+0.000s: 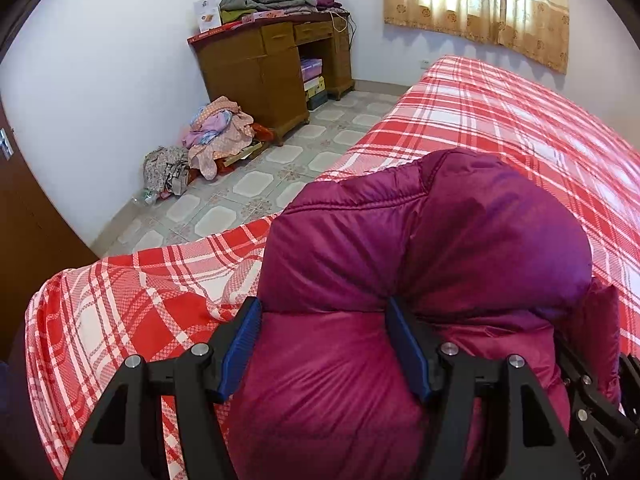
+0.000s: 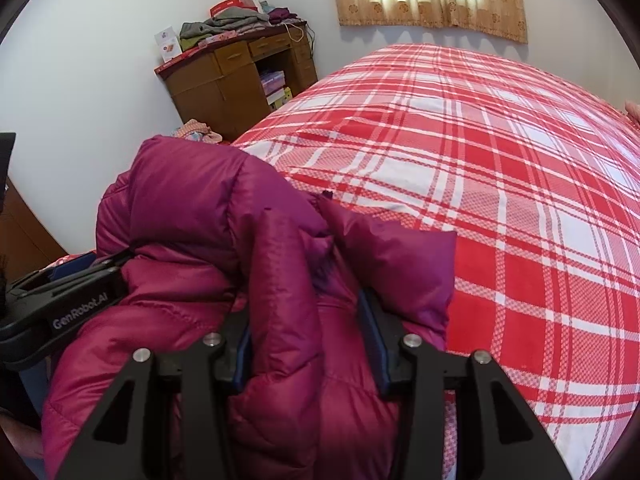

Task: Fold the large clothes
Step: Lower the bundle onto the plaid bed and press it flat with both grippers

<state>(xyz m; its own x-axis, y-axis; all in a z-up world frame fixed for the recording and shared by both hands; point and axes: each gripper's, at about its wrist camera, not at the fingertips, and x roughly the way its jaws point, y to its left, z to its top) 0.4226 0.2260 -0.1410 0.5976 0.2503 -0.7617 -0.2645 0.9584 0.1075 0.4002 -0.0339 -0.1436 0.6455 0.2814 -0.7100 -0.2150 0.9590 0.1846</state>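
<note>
Left wrist view, item one: a magenta quilted puffer jacket (image 1: 420, 248) of shiny nylon, heaped at the near edge of the bed with the red-and-white plaid cover (image 1: 500, 120), rising in a rounded hump just ahead of me. My left claw (image 1: 324, 344) stands with its blue pads (image 1: 240, 352) apart; a bulge of the padded cloth lies between them, the right pad dented into it, the left pad beside it, and I judge the hold loose, not a clamp. Right wrist view, item two: my right claw (image 2: 310, 350) is closed on a thick ridge of the same jacket, which swells out past both pads, so that grip looks firm. The left claw's black body shows at the left edge of this view, against the jacket's flank. Handling notes, as judgement: light for its bulk, very soft, springy with trapped air, so any fold will tend to puff back open; the glossy shell looks slippery, so a shallow pinch may slide off. Best purchase would be at a stitched seam, hem or collar edge, where the layers are thin and the stitching gives the pads something to bite, not on the fat middle of a baffle. Not fragile. Other entries: a brown wooden desk (image 1: 256, 64) piled with folded clothes against the far wall, loose garments on the tiled floor (image 1: 248, 188), a patterned tan curtain (image 1: 480, 4) over the window.
</note>
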